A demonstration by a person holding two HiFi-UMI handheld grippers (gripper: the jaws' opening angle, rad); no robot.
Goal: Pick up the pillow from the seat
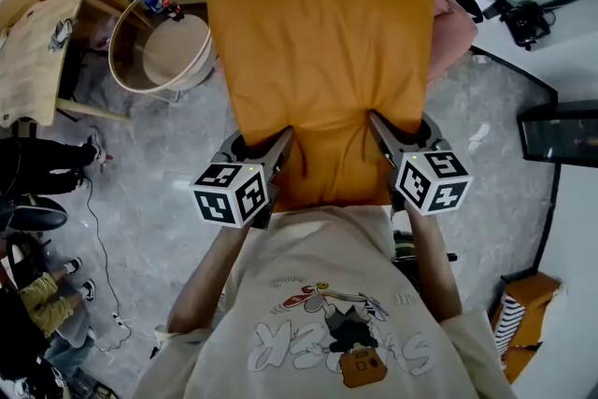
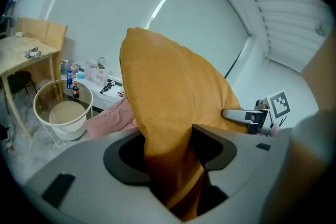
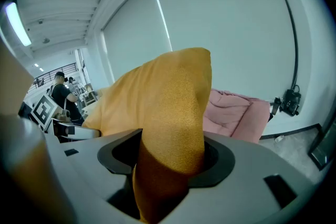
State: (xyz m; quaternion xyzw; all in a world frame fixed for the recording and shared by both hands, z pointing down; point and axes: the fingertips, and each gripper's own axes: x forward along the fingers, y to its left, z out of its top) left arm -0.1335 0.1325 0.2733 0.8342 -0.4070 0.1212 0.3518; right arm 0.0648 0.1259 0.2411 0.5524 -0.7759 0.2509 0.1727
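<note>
An orange pillow [image 1: 322,61] hangs in the air in front of me, held by its near edge. My left gripper [image 1: 280,145] is shut on the pillow's near left corner, with fabric bunched between its jaws [image 2: 168,160]. My right gripper [image 1: 381,134] is shut on the near right corner, the cloth pinched the same way [image 3: 168,149]. The pink seat [image 1: 448,23] lies behind and below the pillow, mostly hidden by it; it also shows in the left gripper view [image 2: 107,118] and the right gripper view [image 3: 236,113].
A round cream tub [image 1: 166,51] stands on the floor at the left, next to a wooden table [image 1: 42,23]. A white shelf with bottles [image 2: 89,84] runs along the back wall. A person's legs [image 1: 33,173] are at the far left. A tripod head [image 1: 523,19] is at the right.
</note>
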